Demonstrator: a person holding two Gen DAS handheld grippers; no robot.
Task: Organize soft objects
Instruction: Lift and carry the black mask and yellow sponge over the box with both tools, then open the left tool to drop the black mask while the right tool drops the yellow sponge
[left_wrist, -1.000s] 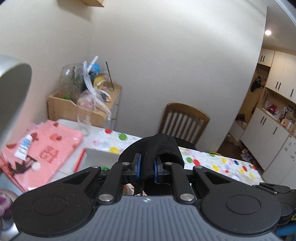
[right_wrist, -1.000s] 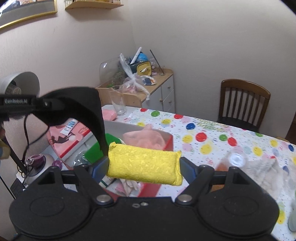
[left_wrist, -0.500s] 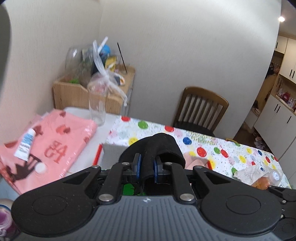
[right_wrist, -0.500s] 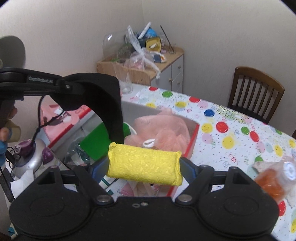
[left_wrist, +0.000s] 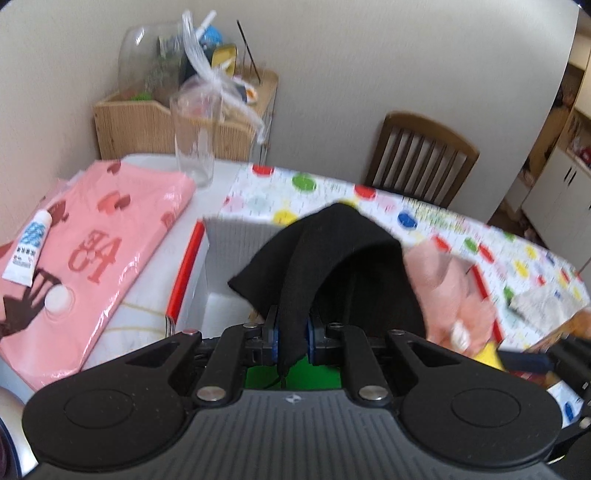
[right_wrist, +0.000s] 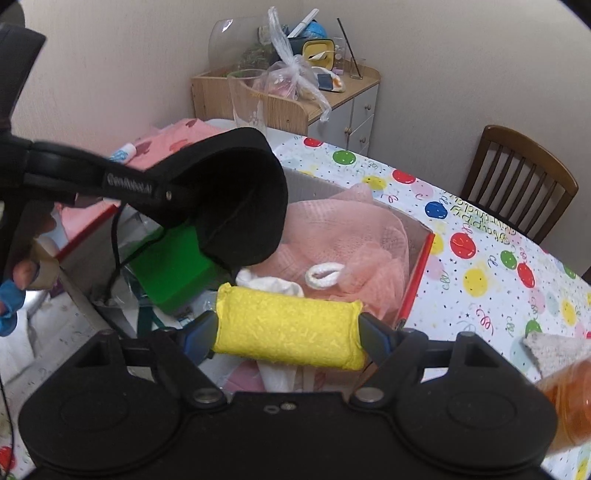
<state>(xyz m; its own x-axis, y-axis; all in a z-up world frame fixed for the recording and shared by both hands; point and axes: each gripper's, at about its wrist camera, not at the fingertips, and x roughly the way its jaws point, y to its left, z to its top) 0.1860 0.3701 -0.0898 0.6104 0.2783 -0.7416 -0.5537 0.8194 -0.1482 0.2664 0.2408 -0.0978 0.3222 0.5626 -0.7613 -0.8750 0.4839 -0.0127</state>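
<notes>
Sponge and black cloth both hang above the red-rimmed box, so the step in hand looks like dropping them in. The right tool grips the yellow sponge by its two short ends, fingers set wide across its length. The left tool is pinched narrow on a fold of the black cloth, which drapes over the fingertips and, in the right view, hangs as a rounded pouch over the box's left half.

Inside the box lie a pink mesh puff with a white loop, a green block and some white fabric.

To do this well, I would lower each tool until its load is inside the walls before letting go. The sponge fits best in the near gap, beside the puff. The cloth is limp and may cling to a pad, so open fully and lift straight up. The spotted bench stays outside the drop zone.
</notes>
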